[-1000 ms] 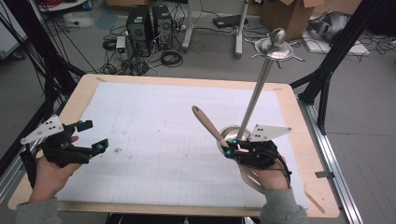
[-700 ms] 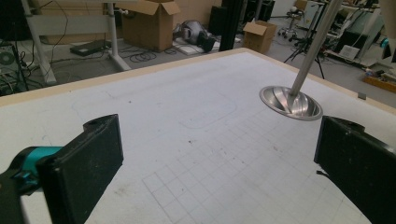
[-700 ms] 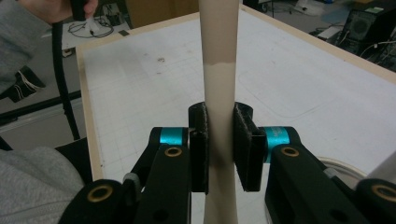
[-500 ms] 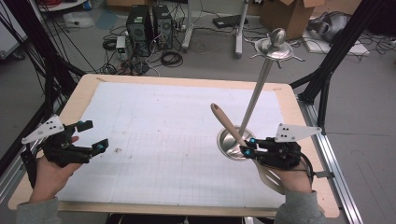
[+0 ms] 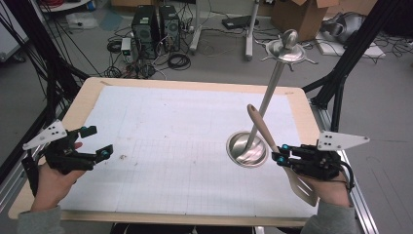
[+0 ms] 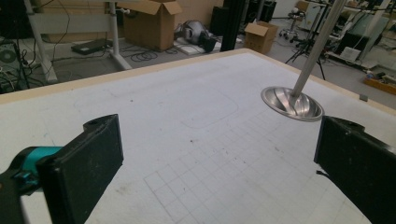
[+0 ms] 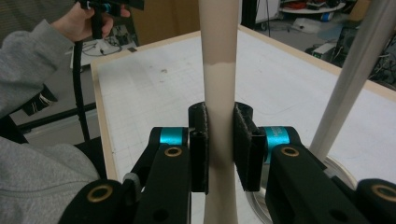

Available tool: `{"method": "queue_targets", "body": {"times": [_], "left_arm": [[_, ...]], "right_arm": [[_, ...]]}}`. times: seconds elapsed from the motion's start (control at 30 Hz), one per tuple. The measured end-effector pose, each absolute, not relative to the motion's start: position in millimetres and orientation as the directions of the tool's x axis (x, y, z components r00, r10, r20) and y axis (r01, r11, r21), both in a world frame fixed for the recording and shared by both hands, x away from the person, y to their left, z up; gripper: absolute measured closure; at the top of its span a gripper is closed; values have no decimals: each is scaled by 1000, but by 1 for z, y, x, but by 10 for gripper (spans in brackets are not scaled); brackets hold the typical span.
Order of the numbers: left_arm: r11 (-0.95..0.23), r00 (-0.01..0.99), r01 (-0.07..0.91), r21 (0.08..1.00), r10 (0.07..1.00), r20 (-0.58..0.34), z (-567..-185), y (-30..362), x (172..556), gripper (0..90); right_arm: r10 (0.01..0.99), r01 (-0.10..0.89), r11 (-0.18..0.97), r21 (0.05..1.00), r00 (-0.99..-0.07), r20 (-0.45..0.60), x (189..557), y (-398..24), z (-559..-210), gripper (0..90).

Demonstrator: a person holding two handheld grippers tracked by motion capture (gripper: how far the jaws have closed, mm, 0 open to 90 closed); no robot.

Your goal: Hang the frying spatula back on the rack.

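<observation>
Your right gripper point(image 5: 280, 155) is clenched on the spatula point(image 5: 272, 148), pads squeezing the beige handle partway along; the right gripper view shows both black pads tight against the shaft point(image 7: 219, 84). The handle tip points up and away toward the stand's pole point(image 5: 267, 100), the slotted blade hangs below your right hand point(image 5: 331, 190) at the table's near right edge. The spatula is off the table point(image 5: 160, 126), just beside the metal utensil stand's dished base point(image 5: 247, 149), not touching it as far as I can tell. Your left gripper point(image 5: 95, 142) is released, jaws wide apart with nothing between them, low over the near left corner, well apart from the stand.
</observation>
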State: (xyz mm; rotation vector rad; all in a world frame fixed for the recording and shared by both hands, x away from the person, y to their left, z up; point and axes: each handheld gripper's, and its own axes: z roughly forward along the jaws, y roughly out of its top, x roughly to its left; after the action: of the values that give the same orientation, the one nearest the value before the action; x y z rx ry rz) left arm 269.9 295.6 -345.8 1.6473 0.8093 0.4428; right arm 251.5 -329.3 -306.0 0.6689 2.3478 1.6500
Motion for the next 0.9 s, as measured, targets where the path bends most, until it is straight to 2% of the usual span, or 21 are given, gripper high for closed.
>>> {"method": "queue_targets", "body": {"times": [0.2, 0.9], "left_arm": [[-75, 688, 267, 961, 713, -135, -345, 293, 270, 18], [-82, 696, 275, 958, 704, -140, -348, 289, 275, 18]], "right_arm": [[483, 253, 303, 919, -872, 81, 244, -344, -302, 783], [571, 252, 269, 930, -819, 58, 225, -391, -271, 783]]}}
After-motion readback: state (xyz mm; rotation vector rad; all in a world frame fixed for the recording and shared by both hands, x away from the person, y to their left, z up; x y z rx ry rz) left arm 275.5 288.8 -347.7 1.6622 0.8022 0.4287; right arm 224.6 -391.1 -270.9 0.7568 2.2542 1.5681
